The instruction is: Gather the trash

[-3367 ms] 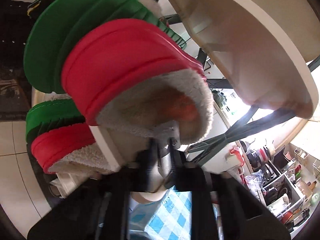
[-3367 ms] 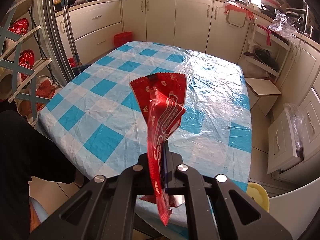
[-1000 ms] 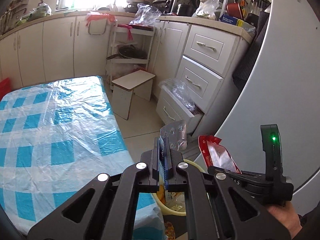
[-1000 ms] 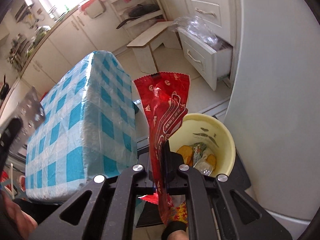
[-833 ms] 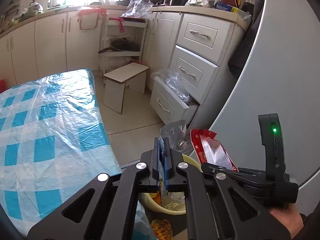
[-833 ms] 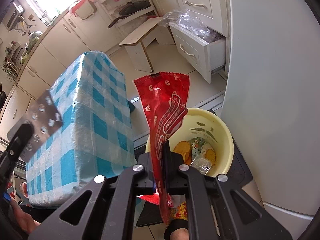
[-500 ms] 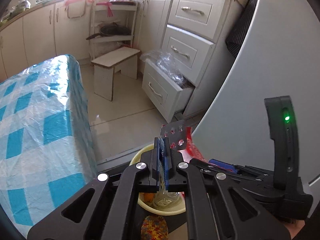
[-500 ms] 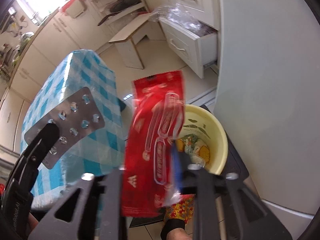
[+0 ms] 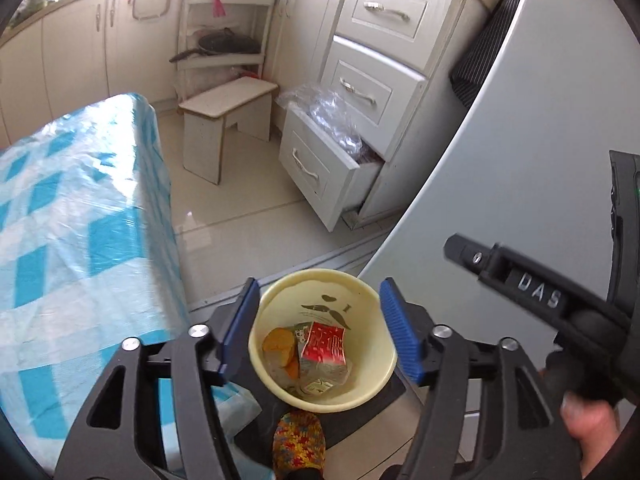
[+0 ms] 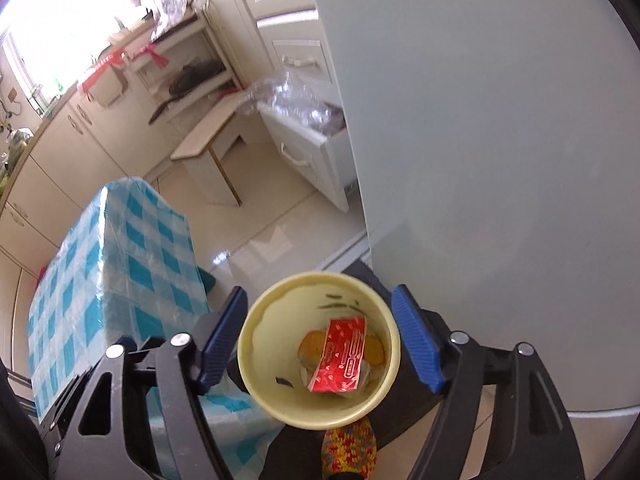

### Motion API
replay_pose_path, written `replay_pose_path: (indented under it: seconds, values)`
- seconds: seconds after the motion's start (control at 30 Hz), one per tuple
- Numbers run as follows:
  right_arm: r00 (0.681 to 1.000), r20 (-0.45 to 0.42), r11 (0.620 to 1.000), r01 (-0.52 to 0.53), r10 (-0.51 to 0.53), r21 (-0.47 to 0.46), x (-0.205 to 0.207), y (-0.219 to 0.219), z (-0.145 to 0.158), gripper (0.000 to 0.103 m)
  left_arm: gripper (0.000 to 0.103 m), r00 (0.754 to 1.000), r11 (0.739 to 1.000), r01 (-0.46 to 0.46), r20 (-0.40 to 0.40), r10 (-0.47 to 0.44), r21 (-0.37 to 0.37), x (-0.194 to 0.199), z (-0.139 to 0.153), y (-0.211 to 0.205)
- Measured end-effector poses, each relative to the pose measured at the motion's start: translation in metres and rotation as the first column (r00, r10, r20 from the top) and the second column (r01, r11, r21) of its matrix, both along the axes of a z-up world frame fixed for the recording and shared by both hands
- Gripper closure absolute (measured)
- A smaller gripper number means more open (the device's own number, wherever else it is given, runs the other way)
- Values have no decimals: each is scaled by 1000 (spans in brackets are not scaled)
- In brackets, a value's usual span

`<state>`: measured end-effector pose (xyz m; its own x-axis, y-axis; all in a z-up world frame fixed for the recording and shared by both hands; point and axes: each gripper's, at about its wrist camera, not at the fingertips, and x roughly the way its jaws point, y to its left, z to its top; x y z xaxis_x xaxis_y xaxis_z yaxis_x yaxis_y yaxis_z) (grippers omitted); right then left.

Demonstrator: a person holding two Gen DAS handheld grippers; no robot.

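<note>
A pale yellow trash bin [image 9: 276, 308] stands on the floor under both grippers; it also shows in the right wrist view [image 10: 256, 340]. A red wrapper [image 9: 323, 341] lies inside it on orange peel and other scraps, also seen from the right wrist [image 10: 340, 356]. My left gripper [image 9: 320, 328] is open and empty right above the bin. My right gripper [image 10: 320, 338] is open and empty above the bin too. The right gripper's body [image 9: 536, 292] shows at the right of the left wrist view. The blister pack is not clearly visible.
The table with the blue checked cloth [image 9: 72, 216] stands to the left of the bin. A grey fridge side [image 10: 480, 160] rises on the right. An open drawer with plastic bags [image 9: 328, 152] and a small stool [image 9: 224, 116] stand beyond. A knitted slipper [image 9: 298, 440] is below the bin.
Both grippers moved over the bin and opened. The red wrapper dropped from the right gripper into the bin; the blister pack left the left gripper.
</note>
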<state>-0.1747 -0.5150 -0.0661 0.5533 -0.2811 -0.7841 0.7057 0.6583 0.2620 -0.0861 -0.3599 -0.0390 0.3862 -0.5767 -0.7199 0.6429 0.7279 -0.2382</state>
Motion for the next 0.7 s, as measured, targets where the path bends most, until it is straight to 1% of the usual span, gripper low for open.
replay_pose_path:
  seconds: [0.07,0.1,0.17,0.23,0.27,0.33,0.47,0.57,0.7]
  values:
    - [999,53,999,9,-7,-44,-7,6,18,23,21,998,1000,-24,59,24,-5,-12,19,20]
    - [997,82,997,11,-5,-78,-11,12,28,18,18,995,999,-37,92,38,-7,-19,30,31]
    - [991,136,982,20,6,-185,-22,30,52,12,12,988,998,-54,142,55,-15,-31,49,53]
    - [984,176,953,47,7,-299,-38,53,72,10,9,982,997,-76,171,79,-25,-39,66,77]
    - [981,195,939,61,6,-338,-47,65,78,8,8,979,996,-88,181,92,-29,-44,74,88]
    - [974,225,918,79,11,-388,-63,88,85,8,8,974,993,-116,193,121,-38,-49,87,112]
    - [969,246,883,82,39,-462,-90,131,101,8,8,964,989,-140,220,148,-52,-61,109,146]
    - [961,270,859,84,64,-505,-107,155,122,7,8,955,987,-150,250,159,-55,-72,124,169]
    - [958,271,846,70,90,-528,-123,180,144,7,8,949,986,-157,269,166,-54,-86,142,196]
